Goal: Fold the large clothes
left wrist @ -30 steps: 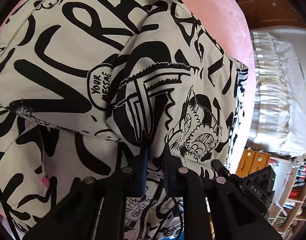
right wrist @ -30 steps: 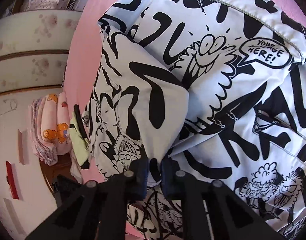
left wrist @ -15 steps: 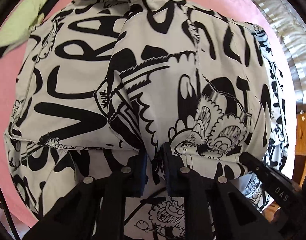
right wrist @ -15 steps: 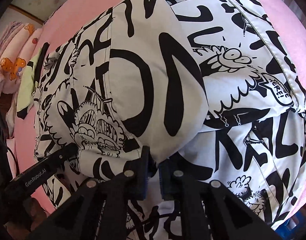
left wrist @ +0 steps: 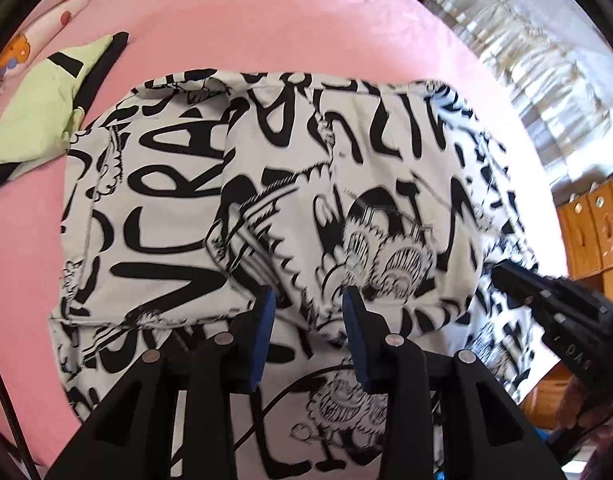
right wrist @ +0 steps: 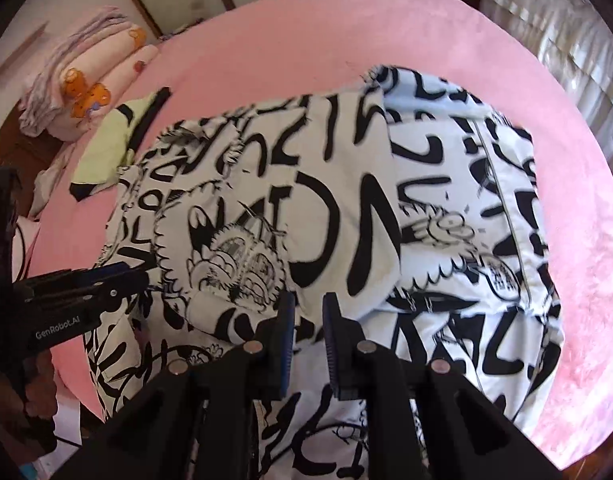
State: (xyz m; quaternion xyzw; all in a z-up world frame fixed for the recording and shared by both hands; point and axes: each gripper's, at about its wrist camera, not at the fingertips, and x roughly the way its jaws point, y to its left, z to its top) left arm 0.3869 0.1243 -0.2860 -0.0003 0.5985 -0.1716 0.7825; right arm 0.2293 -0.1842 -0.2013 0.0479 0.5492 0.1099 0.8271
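A large white garment with black graffiti print (left wrist: 290, 184) (right wrist: 346, 208) lies folded on the pink bed (left wrist: 286, 20), its folded-over layer on top. My left gripper (left wrist: 306, 300) hovers above the garment's near edge, jaws opening, pads apart and not touching the cloth. In the right wrist view it shows at the left (right wrist: 86, 284), held by a hand. My right gripper (right wrist: 308, 304) hangs over the same near edge, jaws opening with a narrow gap and nothing pinched. It reaches in from the right in the left wrist view (left wrist: 546, 304).
A folded green-and-black garment (left wrist: 42, 112) (right wrist: 114, 148) lies on the bed left of the printed one. Pink blankets with a bear print (right wrist: 86, 88) are stacked beyond it. White frilled fabric (left wrist: 526, 60) and a wooden cabinet (left wrist: 590, 232) stand at the right.
Both grippers let go of the cloth they pinched, their jaws parted, and both rose and rolled. The folded layer now rests on the garment, seen from higher up.
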